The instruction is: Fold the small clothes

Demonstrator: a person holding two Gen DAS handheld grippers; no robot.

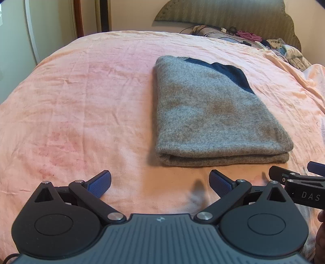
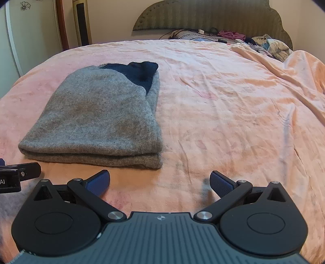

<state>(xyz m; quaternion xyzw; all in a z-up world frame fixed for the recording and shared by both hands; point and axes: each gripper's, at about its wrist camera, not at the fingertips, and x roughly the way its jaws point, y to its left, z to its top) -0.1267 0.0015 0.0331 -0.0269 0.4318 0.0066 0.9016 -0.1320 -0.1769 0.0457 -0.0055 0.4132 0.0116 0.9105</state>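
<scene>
Sweater: grey sweater (image 1: 213, 117) is lying folded into a neat rectangle on the pink blanket (image 1: 81, 91), a dark blue part (image 1: 229, 73) showing at its far end.
Bed: the blanket is covering the bed, wrinkled toward the right side.
Left tool: left tool (image 1: 160, 182) is hovering just in front of the sweater's near folded edge, blue pads (image 1: 99, 183) spread wide, gripping nothing.
Right tool: right tool (image 2: 160, 182) is hovering beside the left one, near the sweater's right corner, pads spread wide and empty.
Far end: a heap of clothes (image 2: 270, 46) and cables (image 2: 195, 33) is sitting by the headboard (image 2: 213, 16).
</scene>
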